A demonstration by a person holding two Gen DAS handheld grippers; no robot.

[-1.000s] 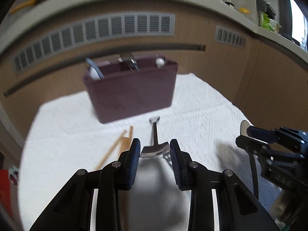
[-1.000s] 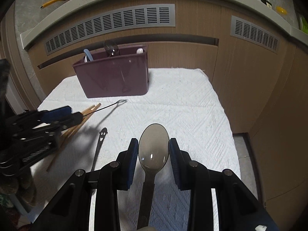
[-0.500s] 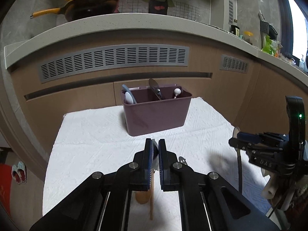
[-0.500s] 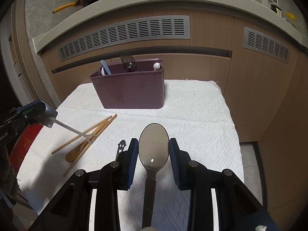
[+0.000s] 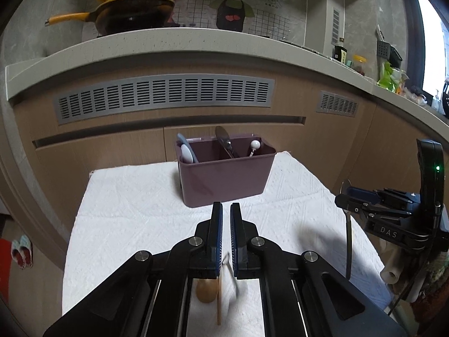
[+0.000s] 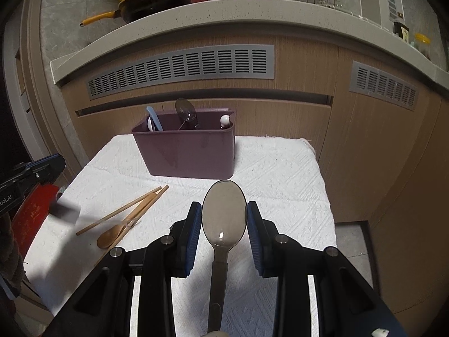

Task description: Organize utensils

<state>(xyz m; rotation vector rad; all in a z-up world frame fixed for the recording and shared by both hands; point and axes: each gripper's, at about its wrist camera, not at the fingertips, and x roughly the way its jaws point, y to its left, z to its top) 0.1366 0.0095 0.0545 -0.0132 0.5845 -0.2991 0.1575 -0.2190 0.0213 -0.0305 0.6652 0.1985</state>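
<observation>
change: left gripper (image 5: pixel 226 207) stood wide around the small metal utensil (image 6: pixel 64 212) on the white cloth (image 5: pixel 134 210) a second ago; now its jaws are almost together and it is higher, with a fuller view of the caddy
left tool: narrow, clamped on the small metal utensil, which hangs blurred below the jaws, off the cloth as far as I can tell
right tool: right gripper (image 6: pixel 224 205) unchanged, mid-width, pads against the bowl of the dark spoon (image 6: pixel 224 220), handle running back under the camera
meaning: both pieces look picked up; probably the carry to the caddy (image 5: pixel 224 179) is next, nothing dropped in yet
task things, where: caddy at the far edge of the cloth, well ahead of both grippers; loose wooden pieces on the cloth near its left side
count, caddy: 1, purple, divided
count, in caddy: blue and white spoon ends on the left, one piece or two I cannot tell; 1 dark spoon in the middle; 1 white ball-tipped piece on the right
count, on cloth: 1 wooden spoon (image 6: pixel 108 238); chopsticks (image 6: pixel 120 210), 2 as best I can read, lying against it
count, held: 2, one per gripper
count, cloth: 1
</observation>
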